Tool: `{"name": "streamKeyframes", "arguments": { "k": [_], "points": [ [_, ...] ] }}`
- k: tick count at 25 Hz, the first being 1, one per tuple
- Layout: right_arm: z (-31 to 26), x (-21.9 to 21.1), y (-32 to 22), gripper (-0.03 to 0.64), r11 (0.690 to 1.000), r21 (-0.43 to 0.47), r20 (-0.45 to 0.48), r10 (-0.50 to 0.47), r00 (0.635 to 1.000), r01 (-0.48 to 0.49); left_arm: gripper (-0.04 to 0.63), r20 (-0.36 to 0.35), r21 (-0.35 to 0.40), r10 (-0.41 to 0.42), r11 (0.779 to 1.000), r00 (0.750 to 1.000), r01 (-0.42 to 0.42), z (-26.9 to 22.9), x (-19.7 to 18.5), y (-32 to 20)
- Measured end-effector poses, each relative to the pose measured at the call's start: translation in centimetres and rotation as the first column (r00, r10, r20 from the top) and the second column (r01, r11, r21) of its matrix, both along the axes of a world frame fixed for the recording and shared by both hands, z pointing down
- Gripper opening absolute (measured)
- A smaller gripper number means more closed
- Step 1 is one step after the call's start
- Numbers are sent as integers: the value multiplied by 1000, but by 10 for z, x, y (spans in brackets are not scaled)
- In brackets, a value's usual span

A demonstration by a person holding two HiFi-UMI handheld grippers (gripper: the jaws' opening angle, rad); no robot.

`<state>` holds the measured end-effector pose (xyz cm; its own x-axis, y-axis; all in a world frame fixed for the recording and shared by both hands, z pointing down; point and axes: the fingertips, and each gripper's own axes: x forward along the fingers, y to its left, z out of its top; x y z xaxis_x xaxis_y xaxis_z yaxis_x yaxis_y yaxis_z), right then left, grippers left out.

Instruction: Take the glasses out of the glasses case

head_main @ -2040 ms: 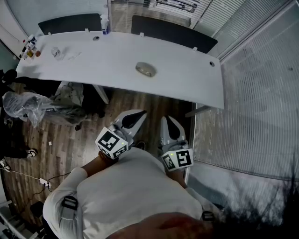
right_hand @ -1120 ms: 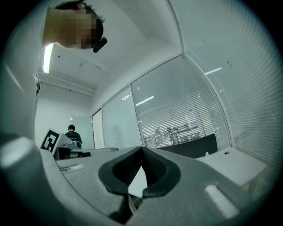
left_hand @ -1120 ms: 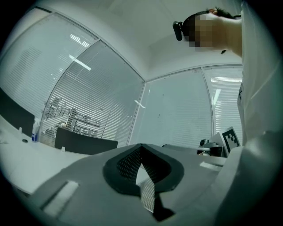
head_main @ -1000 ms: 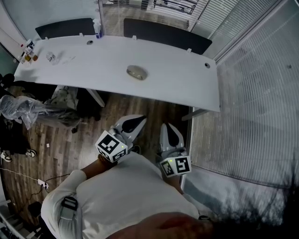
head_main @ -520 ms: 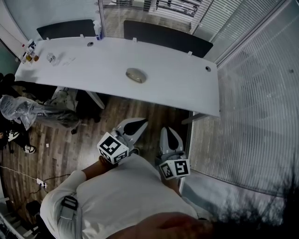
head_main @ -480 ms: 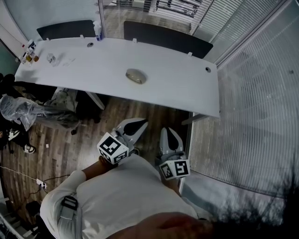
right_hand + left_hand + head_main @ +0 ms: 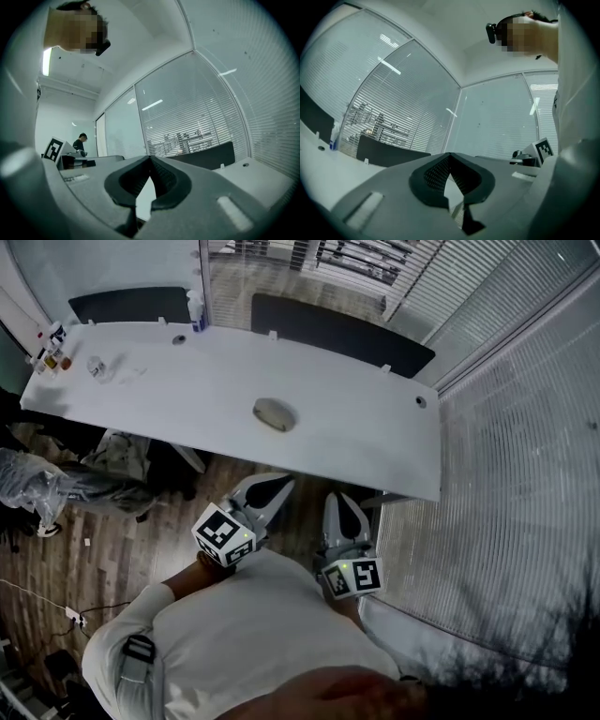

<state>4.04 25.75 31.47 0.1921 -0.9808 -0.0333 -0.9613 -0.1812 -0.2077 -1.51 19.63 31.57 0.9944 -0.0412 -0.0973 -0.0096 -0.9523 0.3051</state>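
The glasses case (image 7: 274,413) is a grey oval, closed, lying alone near the middle of the long white table (image 7: 356,442). No glasses show. Both grippers are held close to my chest, over the wooden floor and short of the table's near edge. My left gripper (image 7: 273,486) is shut with nothing in it; in its own view the jaws (image 7: 450,155) meet at the tip. My right gripper (image 7: 339,506) is also shut and empty (image 7: 150,158). Both point toward the table, level with it.
Two black chairs (image 7: 131,304) (image 7: 342,332) stand behind the table. A spray bottle (image 7: 195,311), small bottles (image 7: 49,345) and crumpled plastic (image 7: 97,367) sit at its far left. A plastic bag (image 7: 33,488) lies on the floor at left. Blinded glass walls (image 7: 506,474) close off the right.
The table and case have come nearer in the head view as I moved toward them. Both grippers travelled along, still shut and side by side.
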Motion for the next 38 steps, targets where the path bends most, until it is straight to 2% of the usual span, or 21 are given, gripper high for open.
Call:
{"name": "streamKeyframes", "arguments": {
  "k": [10,19,25,38],
  "points": [
    [-19,43,-118,2,1000,-16,-63,-9,998,8,3,-14,-29,3,1000,1000,-4,-5,39,-108],
    [-18,63,-201,2,999,-49,-81,-3,997,-1,3,12,-45,8,999,1000,-8,0,57,-189],
    [-6,71,-224,2,997,-75,-73,-33,997,28,3,23,-33,-10,999,1000,10,2,67,-211],
    [-7,103,-225,2,994,-87,-77,-66,995,59,3,36,-50,-48,997,998,50,0,102,-211]
  ]
}}
